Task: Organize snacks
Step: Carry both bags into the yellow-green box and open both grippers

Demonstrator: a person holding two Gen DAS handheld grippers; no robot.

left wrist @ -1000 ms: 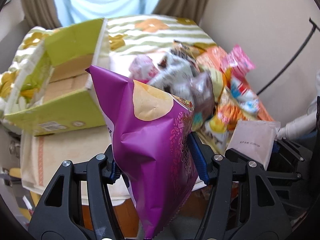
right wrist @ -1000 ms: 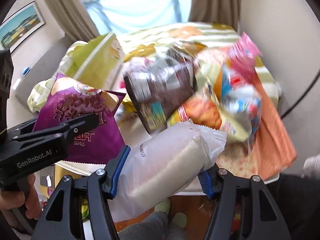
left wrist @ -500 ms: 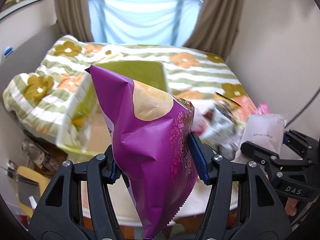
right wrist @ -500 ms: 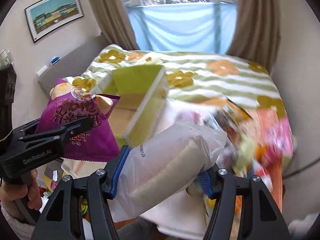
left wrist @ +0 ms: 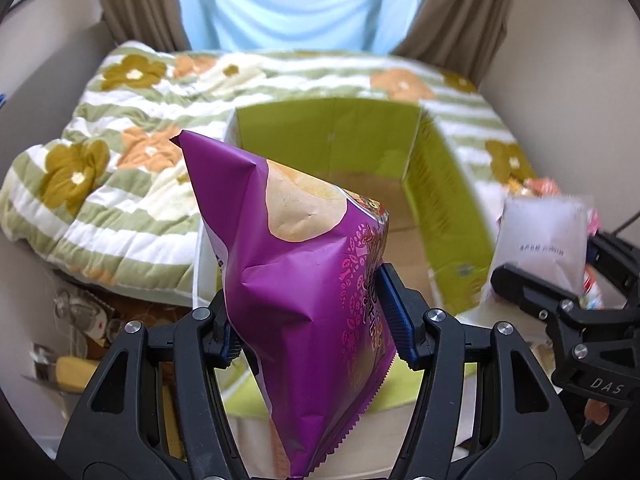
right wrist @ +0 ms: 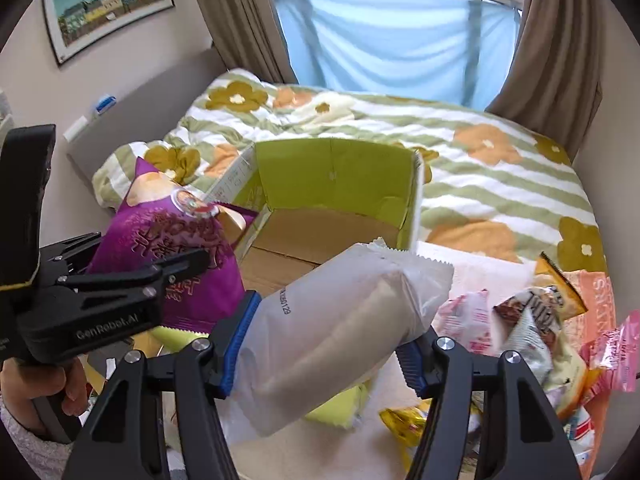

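My left gripper (left wrist: 312,328) is shut on a purple chip bag (left wrist: 304,280) and holds it upright in front of an open green cardboard box (left wrist: 332,140). The bag (right wrist: 176,256) also shows at the left of the right wrist view. My right gripper (right wrist: 324,344) is shut on a white wrapped snack pack (right wrist: 336,328), held just before the box (right wrist: 332,176). The white pack (left wrist: 540,240) shows at the right of the left wrist view. The box interior looks bare where visible.
A heap of mixed snack packets (right wrist: 536,320) lies right of the box on a pale surface (right wrist: 472,264). A flowered green-striped quilt on a bed (right wrist: 500,168) lies behind. Clutter sits low at the left (left wrist: 80,320).
Both grippers have swung left, away from the snack heap, with their packs still held. The open green box now sits centred in front of both.
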